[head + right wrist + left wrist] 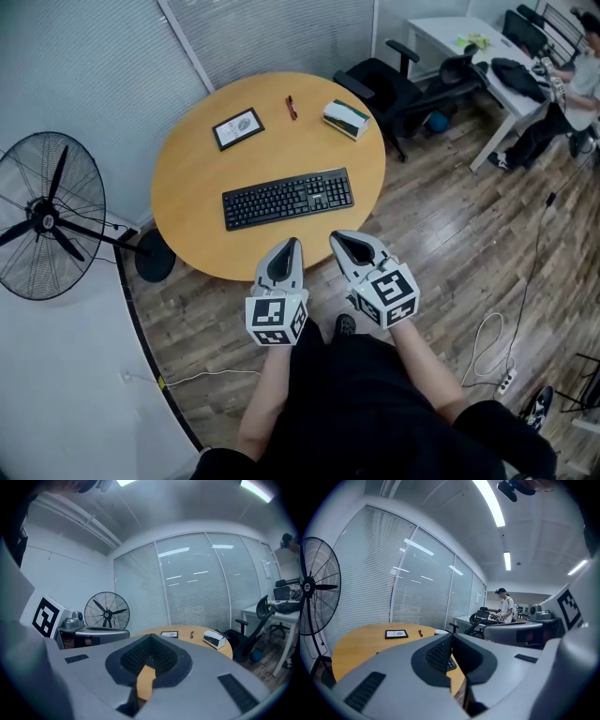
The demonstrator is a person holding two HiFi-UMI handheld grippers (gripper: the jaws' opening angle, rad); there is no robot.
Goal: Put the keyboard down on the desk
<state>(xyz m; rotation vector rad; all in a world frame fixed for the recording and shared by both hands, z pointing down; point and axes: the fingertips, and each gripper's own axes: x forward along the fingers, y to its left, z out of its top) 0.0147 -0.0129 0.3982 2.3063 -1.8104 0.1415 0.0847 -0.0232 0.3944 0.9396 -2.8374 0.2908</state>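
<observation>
Black rectangular keyboard (288,199) lies flat on the round tan wooden desk (187,178), near its front edge (long side towards the person), with a small black-framed picture (238,128) farther back. The left grey gripper (292,244) and right grey gripper (337,237) hover just short of the keyboard without touching it. Both have their jaws pressed together and hold nothing.

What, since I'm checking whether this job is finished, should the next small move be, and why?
Probably just pull back: the black keyboard already lies flat on the round wooden table, and the left gripper and right gripper are shut, empty and clear of it.
</observation>
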